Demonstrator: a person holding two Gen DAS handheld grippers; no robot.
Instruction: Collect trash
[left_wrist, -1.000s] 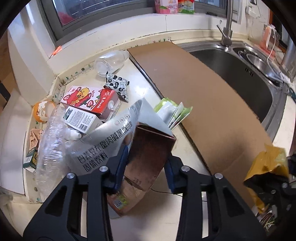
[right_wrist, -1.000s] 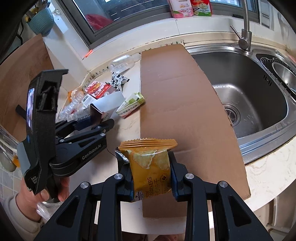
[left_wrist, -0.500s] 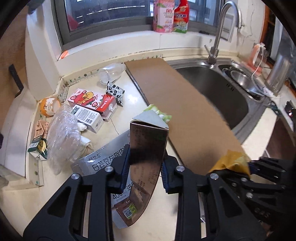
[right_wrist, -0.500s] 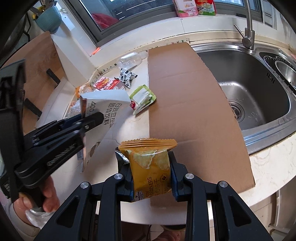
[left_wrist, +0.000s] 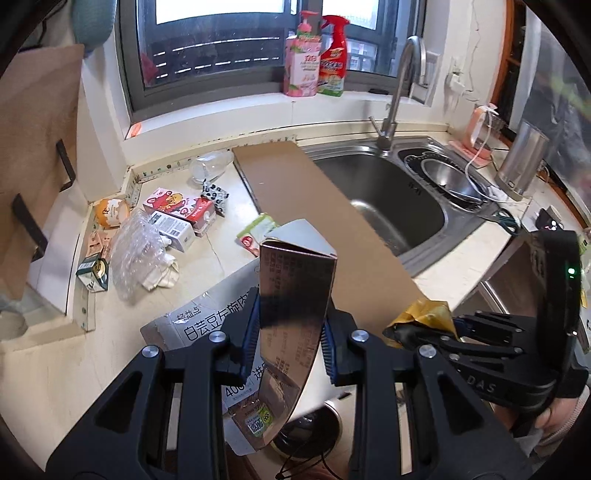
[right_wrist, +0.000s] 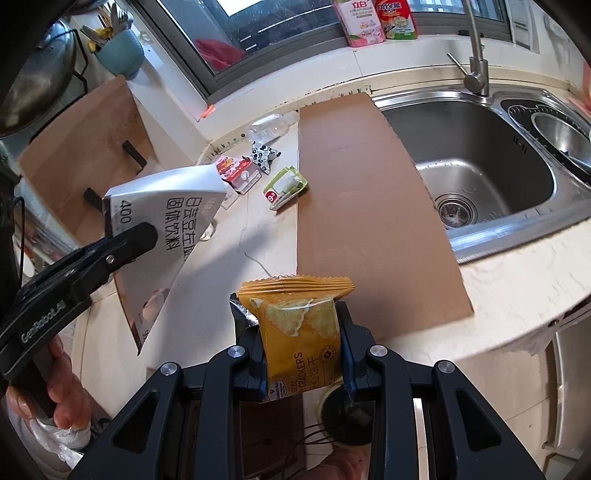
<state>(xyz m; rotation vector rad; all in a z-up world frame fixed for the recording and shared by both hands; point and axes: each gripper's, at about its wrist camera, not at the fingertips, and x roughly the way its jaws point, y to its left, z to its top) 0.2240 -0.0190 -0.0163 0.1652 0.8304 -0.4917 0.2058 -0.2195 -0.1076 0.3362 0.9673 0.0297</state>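
My left gripper is shut on a flattened brown and white drink carton and holds it up above the counter's front edge. The carton also shows in the right wrist view, with the left gripper's finger clamped on it. My right gripper is shut on a yellow cracker packet, held above the counter edge. The packet shows at the right of the left wrist view. More trash lies on the counter: a crumpled clear plastic bag, a red and pink box, a green pouch, a clear bottle.
A long cardboard sheet lies across the counter beside the steel sink with its tap. Bottles stand on the window sill. A wooden board leans at the left. A dark round opening lies below the counter edge.
Both grippers have risen and pulled back toward the counter's front edge with their loads. The carton has lifted clear of the other trash on the counter.
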